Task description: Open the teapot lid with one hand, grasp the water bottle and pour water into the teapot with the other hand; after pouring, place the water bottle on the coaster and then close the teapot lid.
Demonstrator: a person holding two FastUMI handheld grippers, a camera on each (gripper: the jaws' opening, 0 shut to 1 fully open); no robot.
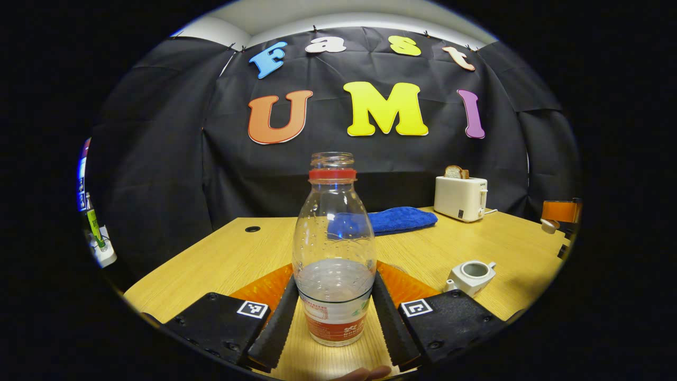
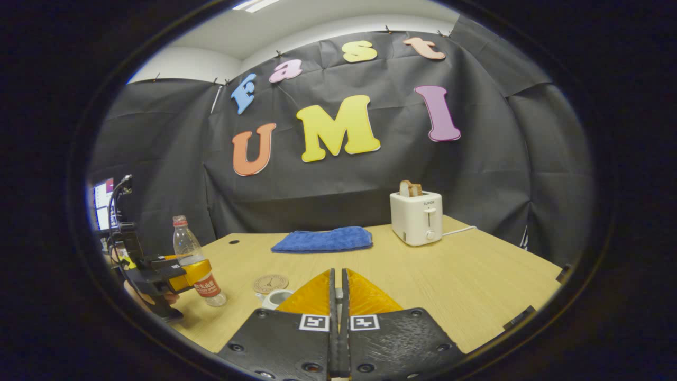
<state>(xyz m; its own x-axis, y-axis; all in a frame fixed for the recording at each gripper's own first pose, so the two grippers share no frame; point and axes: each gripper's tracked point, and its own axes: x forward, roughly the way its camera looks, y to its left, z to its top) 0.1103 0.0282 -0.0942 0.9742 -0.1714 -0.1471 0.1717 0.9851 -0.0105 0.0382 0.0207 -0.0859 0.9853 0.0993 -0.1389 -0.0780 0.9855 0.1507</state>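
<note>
A clear water bottle (image 1: 334,264), uncapped with a red neck ring and part full, stands upright on the wooden table between my left gripper's fingers. The left gripper (image 1: 334,275) is shut on its lower body. In the right gripper view the same bottle (image 2: 193,264) and left gripper (image 2: 174,278) sit at the far left. The white teapot (image 1: 470,275) stands to the bottle's right with its top open. My right gripper (image 2: 338,271) is shut above the teapot (image 2: 276,298), with a pale sliver of the lid pinched between its fingers. A round brown coaster (image 2: 270,283) lies just behind the teapot.
A folded blue towel (image 2: 322,239) lies at the back of the table, and a white toaster (image 2: 417,217) with bread in it stands to its right. A hand (image 2: 143,299) holds the left gripper. An orange chair (image 1: 560,211) stands past the table's right edge.
</note>
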